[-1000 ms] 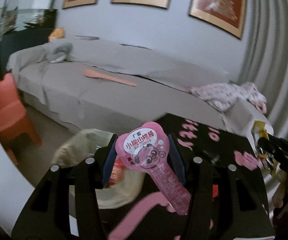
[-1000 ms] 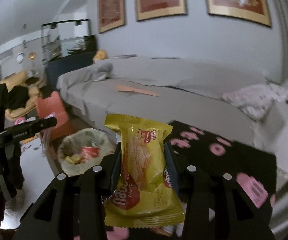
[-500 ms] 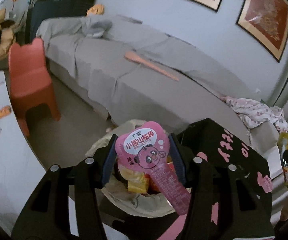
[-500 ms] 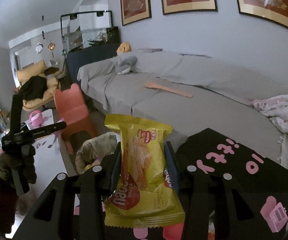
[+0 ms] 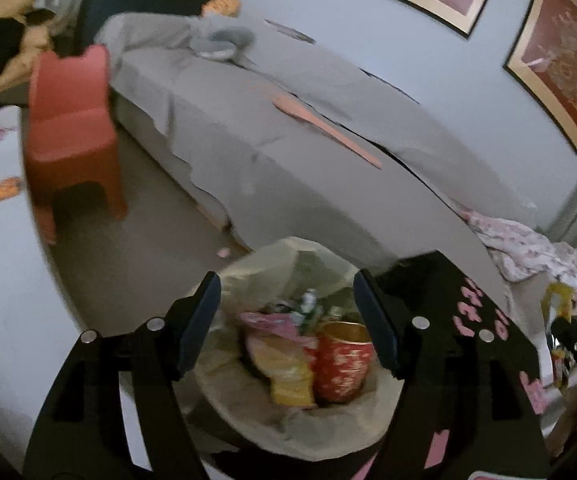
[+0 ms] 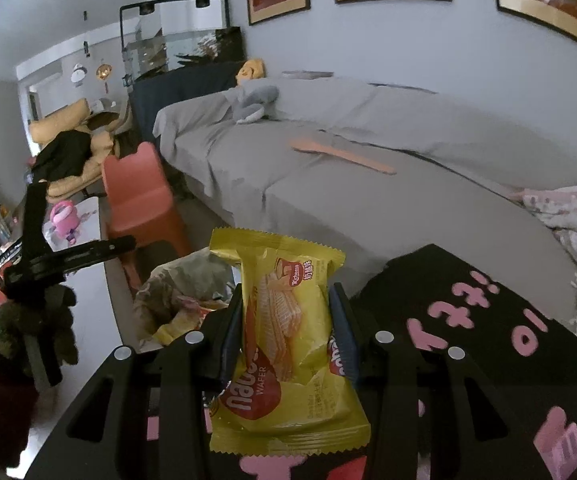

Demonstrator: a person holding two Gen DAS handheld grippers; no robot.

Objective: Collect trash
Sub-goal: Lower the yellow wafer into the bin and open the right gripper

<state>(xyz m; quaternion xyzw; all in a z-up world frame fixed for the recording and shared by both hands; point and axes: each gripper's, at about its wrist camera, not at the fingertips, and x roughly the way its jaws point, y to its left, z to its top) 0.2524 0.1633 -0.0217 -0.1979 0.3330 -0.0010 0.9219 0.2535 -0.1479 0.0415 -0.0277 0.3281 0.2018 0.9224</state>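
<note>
My left gripper [image 5: 288, 320] is open and empty, right above a bin lined with a beige bag [image 5: 244, 276]. Inside the bin lie a pink wrapper [image 5: 268, 320], a yellow packet [image 5: 288, 380] and a red cup [image 5: 342, 364]. My right gripper [image 6: 288, 328] is shut on a yellow wafer packet [image 6: 288, 344], held upright above the black table [image 6: 488, 320]. The bin shows in the right wrist view [image 6: 176, 288], to the left and below. The left gripper also appears there [image 6: 88, 250], and the right gripper with its packet appears at the right edge of the left wrist view [image 5: 560, 320].
A black table with pink lettering [image 5: 468, 300] stands right of the bin. A grey covered sofa [image 5: 288, 152] with a flat orange stick [image 5: 328, 130] runs behind. An orange child's chair [image 5: 72, 128] stands to the left on the floor.
My left gripper moved over the bin and opened; the pink wrapper it held now lies in the bin. My right gripper has kept hold of the yellow packet and shifted slightly.
</note>
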